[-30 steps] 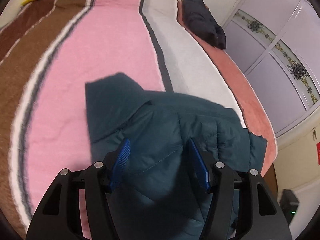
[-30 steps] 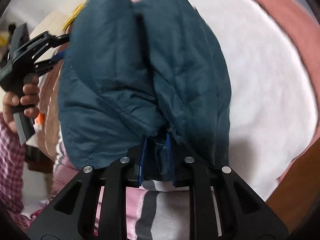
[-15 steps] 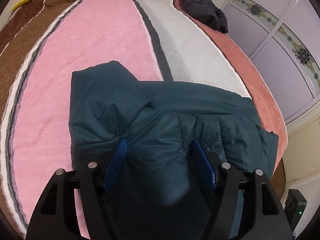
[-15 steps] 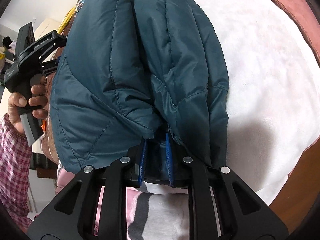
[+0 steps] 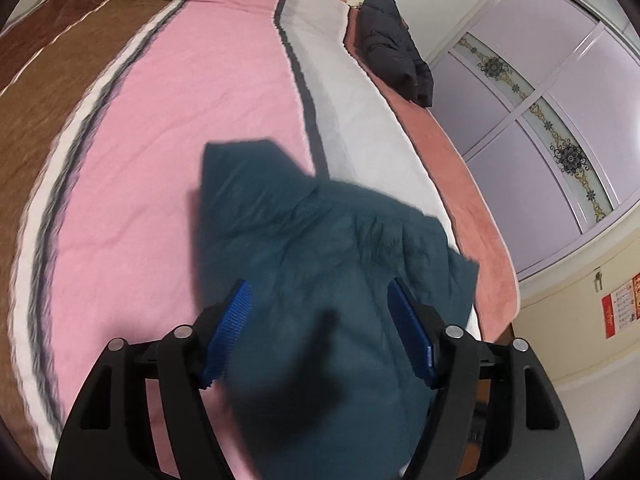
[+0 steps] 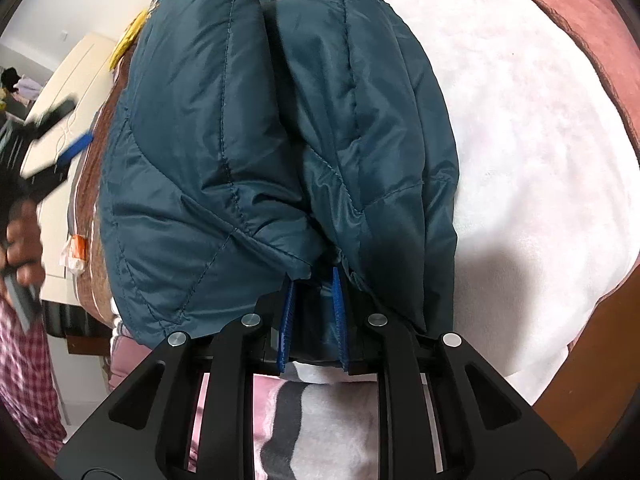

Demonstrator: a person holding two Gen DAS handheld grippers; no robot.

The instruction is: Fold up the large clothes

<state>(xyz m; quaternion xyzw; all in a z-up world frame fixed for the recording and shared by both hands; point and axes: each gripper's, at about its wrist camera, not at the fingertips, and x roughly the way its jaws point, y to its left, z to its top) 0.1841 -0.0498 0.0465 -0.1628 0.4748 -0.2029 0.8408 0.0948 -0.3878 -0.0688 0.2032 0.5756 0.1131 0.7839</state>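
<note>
At frame centre the teal jacket (image 6: 280, 152) is already doubled, its edge clamped by the right gripper (image 6: 312, 312), while the left gripper (image 5: 320, 332) is spread, empty, and further folds are judged outstanding.

Your teal quilted puffer jacket (image 5: 320, 280) lies folded on the bed, lower centre of the left view; in the right view it fills the upper centre, bunched in puffy folds.

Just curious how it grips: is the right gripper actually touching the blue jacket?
Touching. The right wrist view shows the right gripper with its blue pads closed on a fold of the jacket.
</note>
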